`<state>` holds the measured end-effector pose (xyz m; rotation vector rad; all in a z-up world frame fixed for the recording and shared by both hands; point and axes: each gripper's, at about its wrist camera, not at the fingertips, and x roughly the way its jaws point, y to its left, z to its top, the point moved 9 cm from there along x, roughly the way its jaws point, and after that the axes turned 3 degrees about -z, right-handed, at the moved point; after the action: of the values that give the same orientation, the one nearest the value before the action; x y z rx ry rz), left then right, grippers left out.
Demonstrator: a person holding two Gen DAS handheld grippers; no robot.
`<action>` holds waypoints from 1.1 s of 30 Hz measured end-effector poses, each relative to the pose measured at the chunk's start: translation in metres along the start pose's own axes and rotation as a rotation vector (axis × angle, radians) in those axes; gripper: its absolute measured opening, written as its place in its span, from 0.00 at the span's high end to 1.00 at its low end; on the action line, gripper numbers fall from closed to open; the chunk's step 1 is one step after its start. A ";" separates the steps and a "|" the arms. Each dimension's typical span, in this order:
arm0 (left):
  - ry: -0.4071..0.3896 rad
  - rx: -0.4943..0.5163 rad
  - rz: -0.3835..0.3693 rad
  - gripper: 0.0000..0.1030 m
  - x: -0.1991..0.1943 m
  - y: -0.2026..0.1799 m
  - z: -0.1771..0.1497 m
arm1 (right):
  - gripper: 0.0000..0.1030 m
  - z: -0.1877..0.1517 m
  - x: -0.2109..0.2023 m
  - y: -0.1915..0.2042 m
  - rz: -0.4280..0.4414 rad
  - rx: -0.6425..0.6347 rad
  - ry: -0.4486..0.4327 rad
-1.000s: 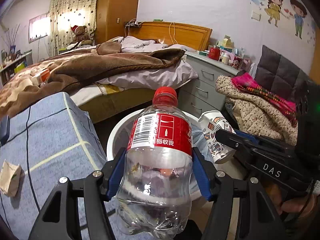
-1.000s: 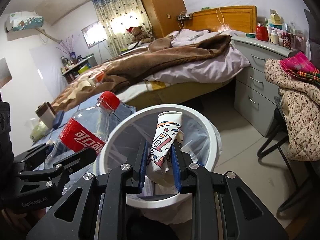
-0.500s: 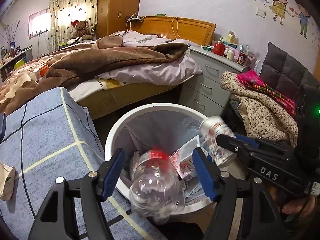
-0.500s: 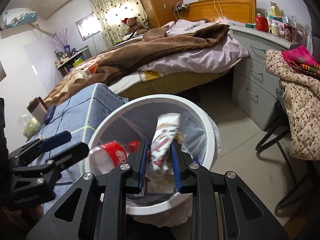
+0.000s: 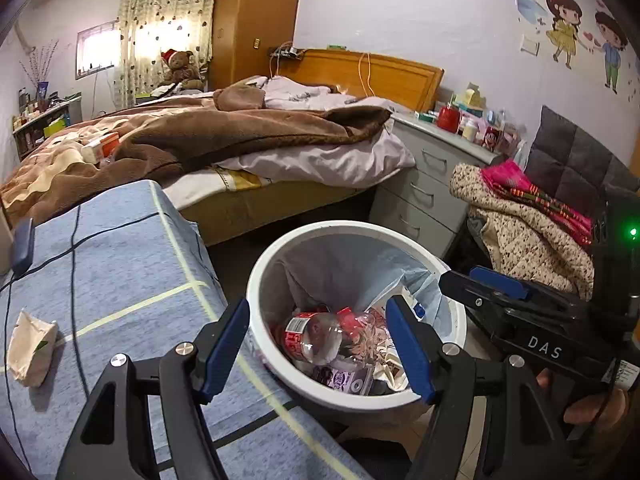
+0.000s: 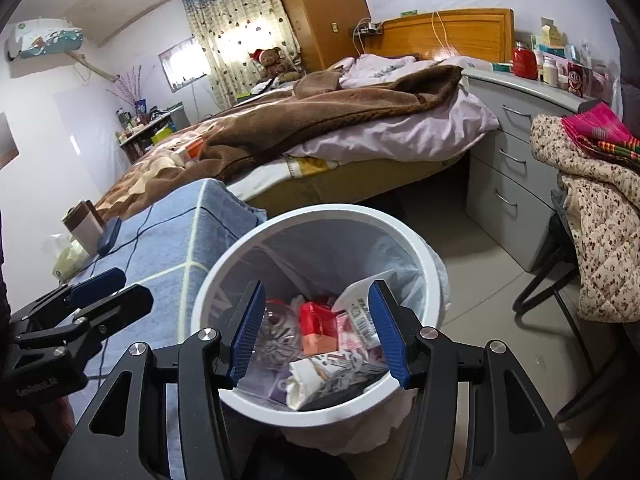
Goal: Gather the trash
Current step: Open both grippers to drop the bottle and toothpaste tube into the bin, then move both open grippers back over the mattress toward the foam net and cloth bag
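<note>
Both loads are dropped: the bottle point(image 5: 320, 340) and the paper cup point(image 6: 332, 372) lie inside the white bin point(image 5: 256, 320). The left gripper point(image 5: 318, 344) hangs released and empty over the near rim. The right gripper point(image 6: 316, 328) is opening above the bin, nothing between its jaws. Next, probably, comes the crumpled paper point(image 5: 30, 346) lying at the left on the blue cloth point(image 5: 120, 264); that calls for swinging a gripper left and closing on it.

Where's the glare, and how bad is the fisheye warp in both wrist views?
Left wrist: curtained window blown out, dark corner vignette, headboard bowed. Right wrist: same window overexposed, drawer unit curves near the edge; white trash bin sharp in both.
</note>
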<state>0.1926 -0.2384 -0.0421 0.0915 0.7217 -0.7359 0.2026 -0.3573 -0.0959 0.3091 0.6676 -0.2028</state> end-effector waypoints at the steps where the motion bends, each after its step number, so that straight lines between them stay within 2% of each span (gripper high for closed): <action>1: -0.006 -0.006 0.001 0.30 -0.004 0.003 0.000 | 0.46 0.000 -0.001 0.002 0.003 0.000 -0.006; 15: -0.092 -0.077 0.107 0.28 -0.064 0.055 -0.012 | 0.46 -0.003 -0.013 0.063 0.107 -0.069 -0.040; 19: -0.106 -0.096 0.169 0.28 -0.078 0.077 -0.018 | 0.46 -0.006 -0.010 0.081 0.134 -0.087 -0.035; 21: -0.116 -0.115 0.175 0.28 -0.085 0.086 -0.021 | 0.46 -0.009 -0.009 0.090 0.150 -0.098 -0.029; 33: -0.142 -0.247 0.314 0.28 -0.126 0.170 -0.049 | 0.41 -0.025 0.008 0.161 0.265 -0.185 0.023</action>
<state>0.2089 -0.0224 -0.0282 -0.0715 0.6391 -0.3462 0.2399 -0.1993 -0.0852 0.2193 0.6562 0.1160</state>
